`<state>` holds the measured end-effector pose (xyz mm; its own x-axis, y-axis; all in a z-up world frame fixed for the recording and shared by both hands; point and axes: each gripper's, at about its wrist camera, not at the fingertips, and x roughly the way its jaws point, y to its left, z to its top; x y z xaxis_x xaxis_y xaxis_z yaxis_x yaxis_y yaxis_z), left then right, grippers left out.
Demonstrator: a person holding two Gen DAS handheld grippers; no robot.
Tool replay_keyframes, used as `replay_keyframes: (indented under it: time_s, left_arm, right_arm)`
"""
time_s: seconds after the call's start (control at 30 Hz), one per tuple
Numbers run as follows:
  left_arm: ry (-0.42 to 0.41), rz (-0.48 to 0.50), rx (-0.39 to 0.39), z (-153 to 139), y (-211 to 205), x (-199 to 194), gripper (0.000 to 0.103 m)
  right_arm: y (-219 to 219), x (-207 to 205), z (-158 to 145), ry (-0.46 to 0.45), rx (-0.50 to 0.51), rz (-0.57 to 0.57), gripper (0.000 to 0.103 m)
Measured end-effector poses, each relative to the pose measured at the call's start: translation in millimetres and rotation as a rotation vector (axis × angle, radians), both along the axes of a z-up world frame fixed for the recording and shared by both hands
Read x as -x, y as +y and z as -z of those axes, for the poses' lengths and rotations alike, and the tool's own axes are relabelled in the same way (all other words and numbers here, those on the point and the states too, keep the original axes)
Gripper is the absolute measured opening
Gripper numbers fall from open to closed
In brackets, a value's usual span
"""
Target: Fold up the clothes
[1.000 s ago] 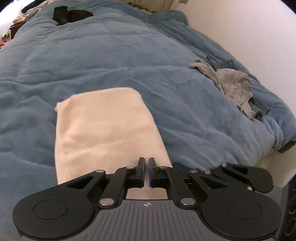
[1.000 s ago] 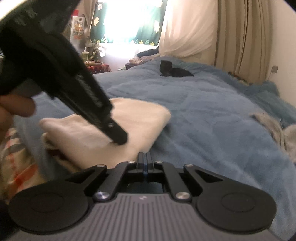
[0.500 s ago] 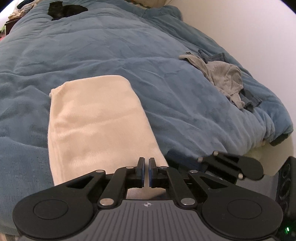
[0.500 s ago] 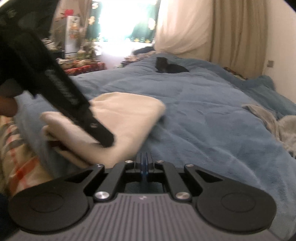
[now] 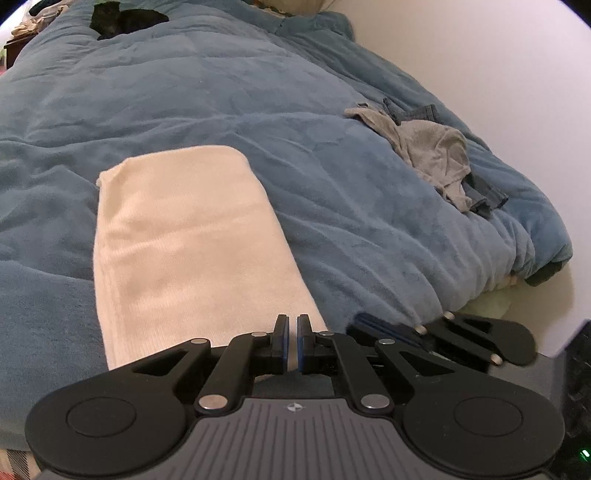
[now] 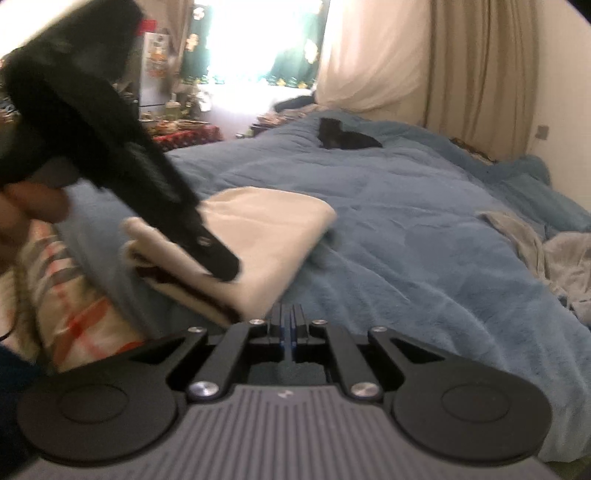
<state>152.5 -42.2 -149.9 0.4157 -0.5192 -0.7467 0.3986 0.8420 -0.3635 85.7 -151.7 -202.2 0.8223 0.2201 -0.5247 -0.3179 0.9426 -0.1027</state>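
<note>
Bed with blue comforter (image 5: 207, 92): we are seeing both grippers closed and empty, left gripper (image 5: 291, 341) and right gripper (image 6: 287, 326) backing slightly off the folded cream towel (image 5: 184, 236) lying flat; grey garment (image 5: 436, 155) probably next.

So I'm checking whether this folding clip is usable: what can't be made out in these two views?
- Left wrist view: the near edge of the cream towel is hidden behind the left gripper.
- Right wrist view: the left gripper, motion-blurred, covers part of the towel.
- Right wrist view: the grey clothes are cut off by the right edge.
- Both views: the black item far up the blanket is too small to identify.
</note>
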Motion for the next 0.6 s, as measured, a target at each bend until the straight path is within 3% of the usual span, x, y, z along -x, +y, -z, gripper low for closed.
replay_keyframes:
  time_s: [0.17,0.37,0.6]
  left_arm:
    - [0.004,0.003,-0.013,1.9,-0.4,-1.2,0.004]
    - [-0.057,-0.004,-0.023,-14.2,2.8,-17.6,0.004]
    - [-0.095,-0.049,-0.035,-22.8,-5.8,-74.3,0.004]
  right_arm:
    - [9.3,0.9,7.8,0.044,-0.040,-0.042,0.002]
    - [0.9,7.3,-4.9,0.019,-0.046,-0.016,0.003]
    - [-14.0,-67.4,-15.5,-0.036,-0.025,0.026,0.003]
